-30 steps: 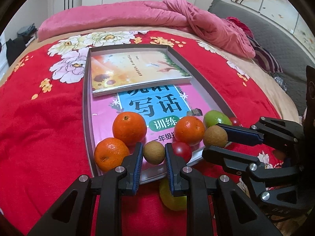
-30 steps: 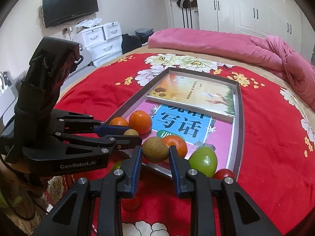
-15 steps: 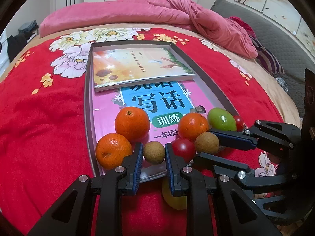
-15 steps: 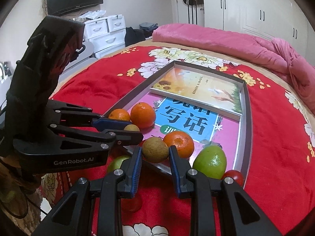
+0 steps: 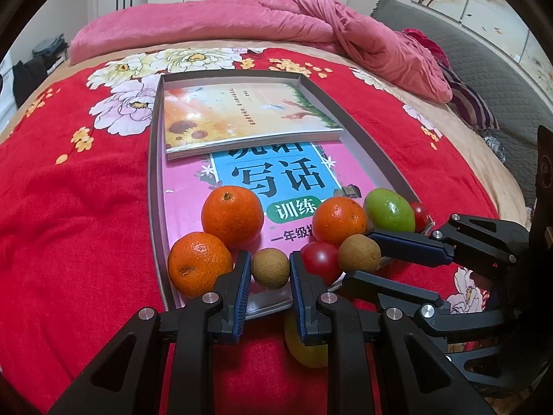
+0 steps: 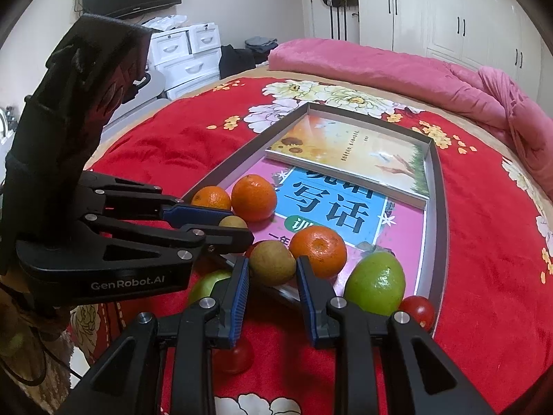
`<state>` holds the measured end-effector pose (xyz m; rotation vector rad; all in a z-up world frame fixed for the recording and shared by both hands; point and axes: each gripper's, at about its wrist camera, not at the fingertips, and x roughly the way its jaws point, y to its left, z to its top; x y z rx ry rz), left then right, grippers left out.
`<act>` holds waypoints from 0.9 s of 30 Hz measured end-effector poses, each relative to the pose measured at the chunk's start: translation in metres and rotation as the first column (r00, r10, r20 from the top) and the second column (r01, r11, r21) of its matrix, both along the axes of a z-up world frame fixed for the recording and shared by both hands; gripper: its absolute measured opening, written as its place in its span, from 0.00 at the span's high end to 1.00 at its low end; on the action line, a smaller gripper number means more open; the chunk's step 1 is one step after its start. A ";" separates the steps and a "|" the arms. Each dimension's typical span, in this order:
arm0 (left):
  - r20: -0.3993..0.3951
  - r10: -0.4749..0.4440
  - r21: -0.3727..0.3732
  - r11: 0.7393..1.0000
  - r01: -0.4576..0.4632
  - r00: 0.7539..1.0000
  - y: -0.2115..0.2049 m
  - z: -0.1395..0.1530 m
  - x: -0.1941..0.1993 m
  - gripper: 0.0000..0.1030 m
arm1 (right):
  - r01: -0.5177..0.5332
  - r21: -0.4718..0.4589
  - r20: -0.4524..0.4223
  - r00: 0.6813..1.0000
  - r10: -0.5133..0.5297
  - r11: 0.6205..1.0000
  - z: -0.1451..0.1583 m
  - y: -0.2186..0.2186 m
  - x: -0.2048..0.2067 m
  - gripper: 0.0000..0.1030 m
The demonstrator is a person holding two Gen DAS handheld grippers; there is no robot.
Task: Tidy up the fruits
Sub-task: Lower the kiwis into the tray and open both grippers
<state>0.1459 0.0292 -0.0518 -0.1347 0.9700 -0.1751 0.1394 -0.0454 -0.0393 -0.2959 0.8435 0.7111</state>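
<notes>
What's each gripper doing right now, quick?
Left gripper: shut on a small brown fruit.
Right gripper: shut on a larger brown fruit.

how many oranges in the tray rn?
3. One round orange fruit sits at the grey tray's near-left corner, a second just behind it on the pink book cover, the third beside the green fruit. More may be hidden behind the fingers.

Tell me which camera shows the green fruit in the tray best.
The right wrist view: the green fruit sits close, large and whole beside the right hand-held gripper. The left wrist view shows it smaller and farther off, its lower edge cut by that gripper's finger.
</notes>
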 end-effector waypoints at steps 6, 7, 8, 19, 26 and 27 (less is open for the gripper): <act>-0.001 0.004 -0.005 1.000 -0.004 1.000 0.000 -0.001 0.000 0.78 | 0.003 0.000 0.011 1.000 -0.003 1.000 0.004 -0.003 -0.002 0.71; -0.002 0.005 -0.007 1.000 -0.005 1.000 0.001 -0.001 0.000 0.78 | 0.006 0.003 0.012 1.000 -0.006 1.000 0.004 -0.004 -0.002 0.70; -0.004 0.006 -0.011 1.000 -0.006 1.000 0.001 -0.002 0.000 0.78 | 0.008 0.007 0.011 1.000 -0.008 1.000 0.005 -0.005 -0.003 0.68; -0.012 0.019 -0.029 0.999 -0.019 1.000 0.004 -0.001 -0.001 0.76 | 0.019 0.004 0.034 0.999 -0.019 1.000 0.009 -0.009 -0.006 0.58; -0.010 0.026 -0.035 0.999 -0.026 1.000 0.006 0.001 -0.004 0.72 | 0.034 0.014 0.049 0.998 -0.035 0.999 0.014 -0.014 -0.007 0.54; -0.008 0.027 -0.035 0.999 -0.027 1.000 0.006 0.001 -0.005 0.71 | 0.037 0.016 0.050 0.998 -0.037 0.999 0.015 -0.015 -0.008 0.52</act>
